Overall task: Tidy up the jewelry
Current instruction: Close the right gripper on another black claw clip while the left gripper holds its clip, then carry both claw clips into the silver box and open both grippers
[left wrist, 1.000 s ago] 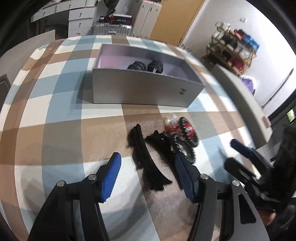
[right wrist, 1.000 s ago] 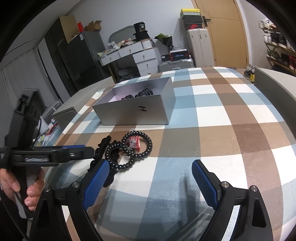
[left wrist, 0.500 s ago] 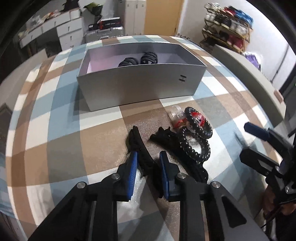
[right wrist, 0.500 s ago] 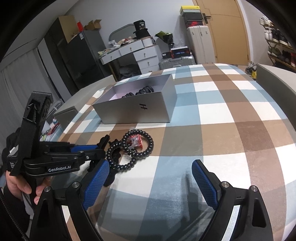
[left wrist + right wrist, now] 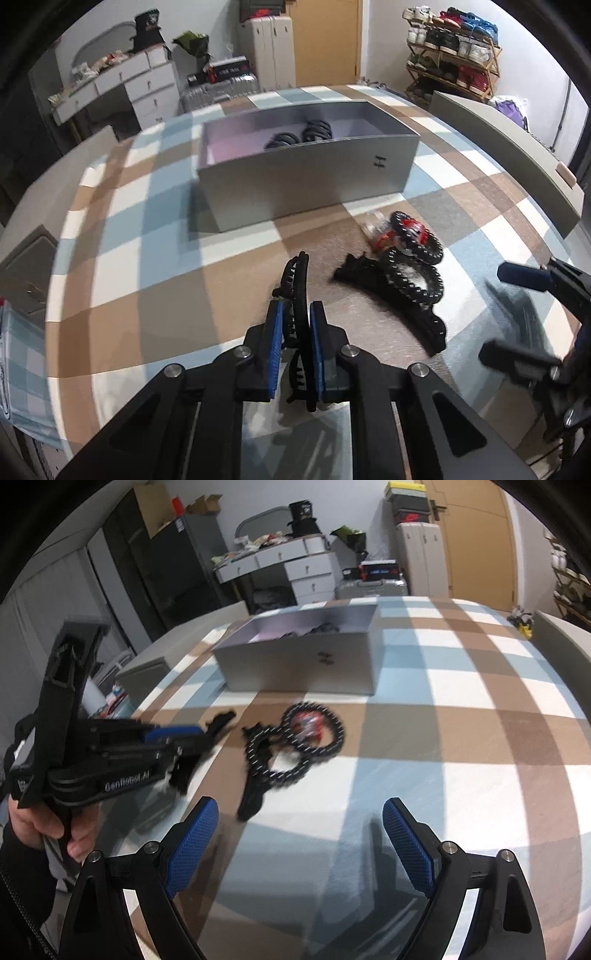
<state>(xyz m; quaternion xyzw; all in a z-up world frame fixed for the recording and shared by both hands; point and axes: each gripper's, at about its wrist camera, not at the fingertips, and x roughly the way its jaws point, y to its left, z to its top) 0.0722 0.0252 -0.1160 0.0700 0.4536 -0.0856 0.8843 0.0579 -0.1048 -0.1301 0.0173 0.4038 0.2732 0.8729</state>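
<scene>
My left gripper (image 5: 296, 314) is shut on a black hair clip (image 5: 298, 284) and holds it above the checked cloth; it also shows in the right wrist view (image 5: 192, 734). A second black clip (image 5: 402, 306), two black beaded bracelets (image 5: 415, 258) and a red item (image 5: 384, 236) lie on the cloth to its right. The bracelets (image 5: 295, 742) lie ahead of my right gripper (image 5: 299, 823), which is open and empty. The grey box (image 5: 306, 181) stands behind with dark coiled pieces (image 5: 303, 134) inside.
The checked cloth (image 5: 461, 709) covers the table. Grey chair backs (image 5: 506, 147) stand at the right edge. White drawers (image 5: 295, 568), suitcases and a shoe rack (image 5: 450, 33) stand beyond the table.
My left gripper closed on the black hair clip and lifted it off the cloth. The right gripper stayed open and shifted slightly.
</scene>
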